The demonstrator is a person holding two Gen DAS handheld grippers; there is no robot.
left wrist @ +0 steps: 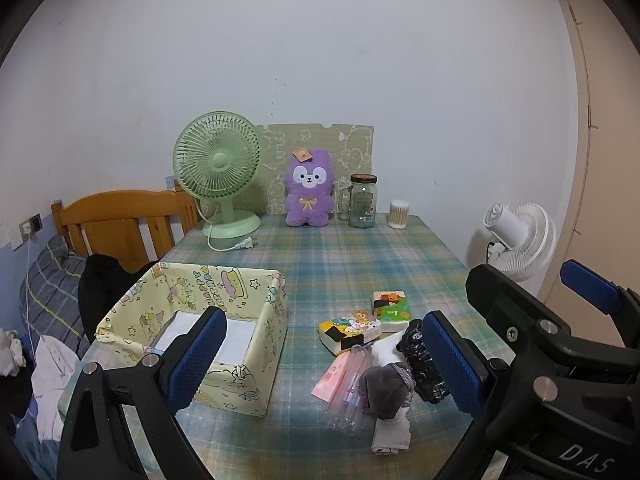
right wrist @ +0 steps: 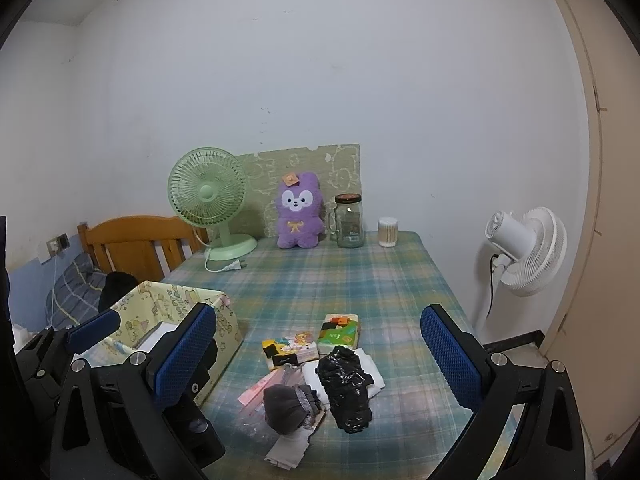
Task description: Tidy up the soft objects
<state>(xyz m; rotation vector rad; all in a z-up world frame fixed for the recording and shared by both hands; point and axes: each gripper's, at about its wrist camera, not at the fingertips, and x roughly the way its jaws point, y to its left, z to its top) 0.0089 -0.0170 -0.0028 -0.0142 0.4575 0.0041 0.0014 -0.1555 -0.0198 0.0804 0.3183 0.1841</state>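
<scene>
A pile of soft items lies near the front of the plaid table (left wrist: 360, 264): two printed tissue packs (left wrist: 350, 330) (left wrist: 392, 306), a black crinkled bag (left wrist: 424, 360), rolled grey socks (left wrist: 386, 392), a pink plastic packet (left wrist: 336, 376) and a white folded cloth (left wrist: 392, 432). To the left stands a yellow cartoon-print fabric box (left wrist: 224, 292) with something white inside. A purple plush (left wrist: 309, 190) sits upright at the back. My left gripper (left wrist: 326, 360) hovers open above the pile. My right gripper (right wrist: 318, 356) hangs open beside it, over the black bag (right wrist: 346, 388) and socks (right wrist: 288, 404).
At the back stand a green desk fan (left wrist: 216, 176), a glass jar (left wrist: 362, 202) and a cotton swab tub (left wrist: 398, 214). A white floor fan (left wrist: 520, 236) stands off the right edge. A wooden headboard (left wrist: 120, 220) and a bed with clothes lie left.
</scene>
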